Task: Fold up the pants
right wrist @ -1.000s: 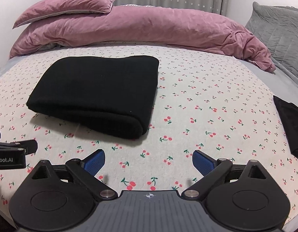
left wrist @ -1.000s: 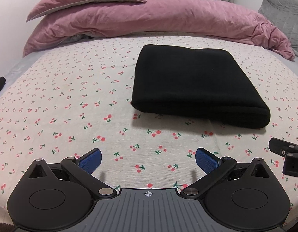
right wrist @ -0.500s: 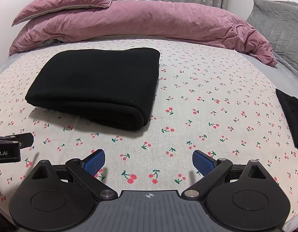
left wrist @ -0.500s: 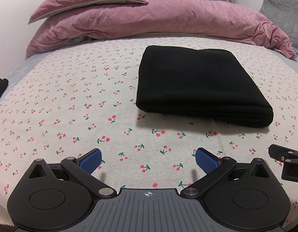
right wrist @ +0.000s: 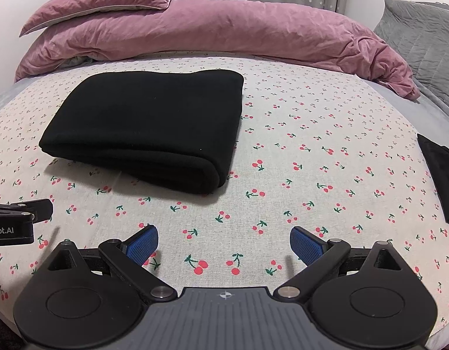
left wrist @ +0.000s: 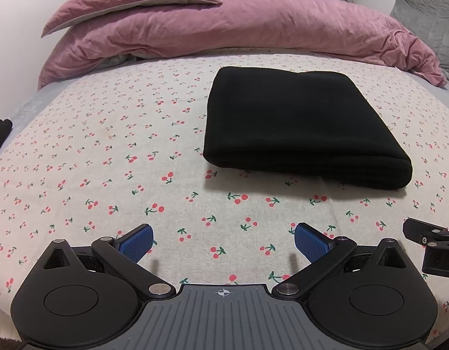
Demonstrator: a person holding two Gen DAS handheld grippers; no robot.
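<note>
The black folded fabric pants [left wrist: 300, 122] are laid flat on the cherry-print bedsheet [left wrist: 107, 160], beyond both tongs, long axis probably left-right. Left gripper [left wrist: 223, 240] and right gripper [right wrist: 224, 242] are held spread, empty, similarly near; folding is judged complete.

bed [left wrist: 78, 151]: cherry-print sheet | on it: folded black pants [left wrist: 297, 122], pink duvet [left wrist: 253, 29], grey pillow [right wrist: 422, 40]

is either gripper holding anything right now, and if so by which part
Nothing is held. The left gripper and right gripper are both open over the cherry-print sheet, short of the folded black pants.
</note>
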